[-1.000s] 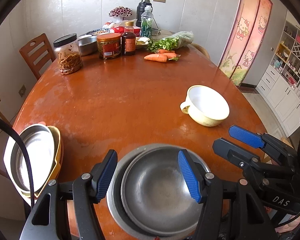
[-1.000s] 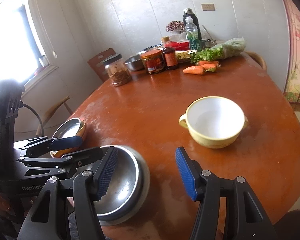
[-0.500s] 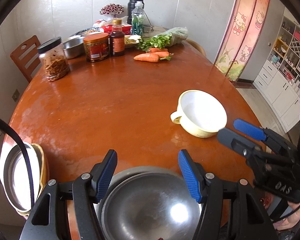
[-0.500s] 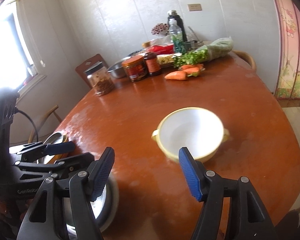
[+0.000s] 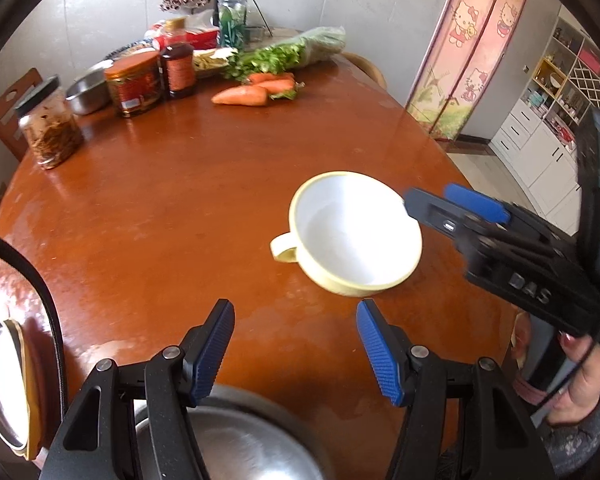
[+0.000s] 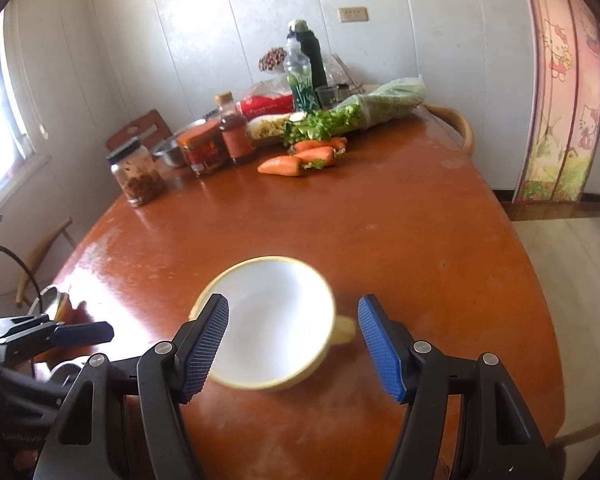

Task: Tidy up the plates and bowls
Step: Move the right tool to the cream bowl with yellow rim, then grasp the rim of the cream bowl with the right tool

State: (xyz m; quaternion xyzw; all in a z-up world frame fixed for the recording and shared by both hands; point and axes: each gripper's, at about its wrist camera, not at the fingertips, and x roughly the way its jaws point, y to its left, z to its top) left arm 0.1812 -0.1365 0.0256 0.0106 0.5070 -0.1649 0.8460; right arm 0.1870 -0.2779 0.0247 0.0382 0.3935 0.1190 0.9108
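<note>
The right tool (image 6: 293,344) angles down toward the bench (image 6: 380,232), its blue pads (image 6: 204,344) spread apart with nothing pressed between them; the cream bowl (image 6: 272,320) with its small side handles sits on the bench directly beyond the gap, the rim partly hidden behind the left pad, and neither pad can be seen touching it; from the left wrist view the same tool reaches in from the right, its tips at the bowl's far right rim, and the person's hand (image 5: 580,384) in a grey sleeve grips the handle low at the right edge. The left tool (image 5: 296,344) tilts more steeply downward, its pads half-wide and empty, hovering over bare wood just short of the bowl (image 5: 352,232); beneath its frame, at the near edge of the bench, lies a steel plate (image 5: 236,440) with a second nested in it, only the far part showing; off to the left edge another stack of steel dishes (image 5: 4,384) rests on a yellow-rimmed one; jars (image 5: 134,84), a bottle, carrots (image 5: 240,96) and bagged greens crowd the far end of the bench, well apart from both tools.
</note>
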